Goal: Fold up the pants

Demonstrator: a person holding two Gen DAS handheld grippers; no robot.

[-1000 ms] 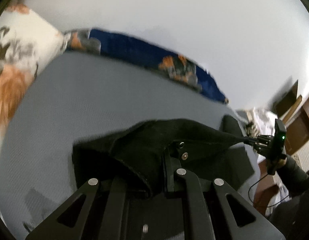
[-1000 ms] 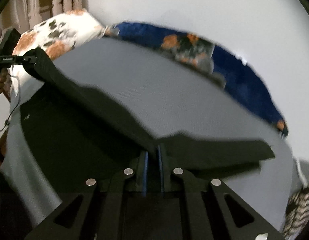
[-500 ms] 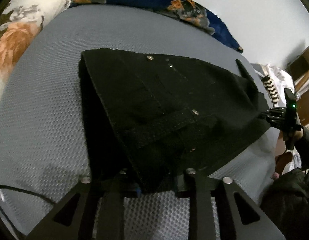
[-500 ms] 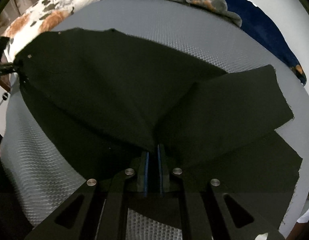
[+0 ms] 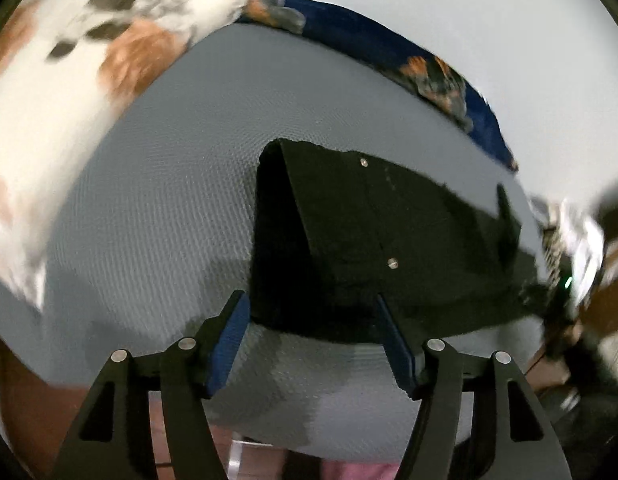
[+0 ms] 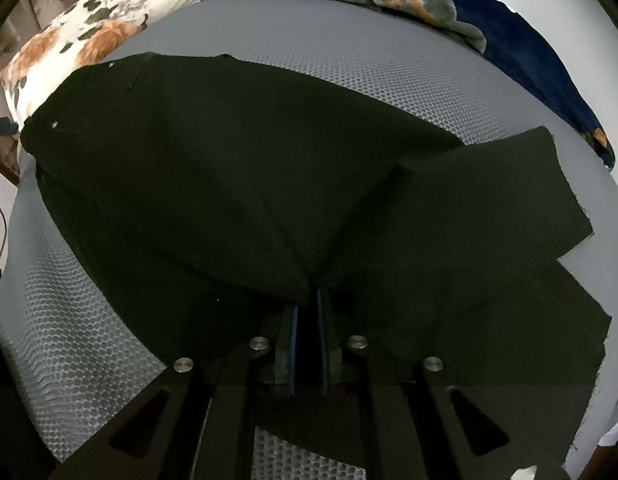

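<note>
Pointing steeply down at the bed (image 5: 157, 216), the left tool (image 5: 315, 328) has just been spreading its jaws, which now stand wide apart with their blue pads bare; the near hem of the black pants (image 5: 389, 240) lies on the grey mesh cover just beyond the tips, touched by neither pad. Nearest in the other view, the right tool (image 6: 307, 316) also tips steeply downward, its 2 blue pads almost together and clamped on a pinch of the pants (image 6: 249, 184), whose cloth fans out from that grip. Beyond, the pants lie spread over the bed (image 6: 69, 340), waistband with metal rivets to the left, 1 leg end overlapping to the right. Farthest back sit a floral pillow (image 6: 85, 36) and a navy floral blanket (image 6: 509, 48). No readable writing shows anywhere.
</note>
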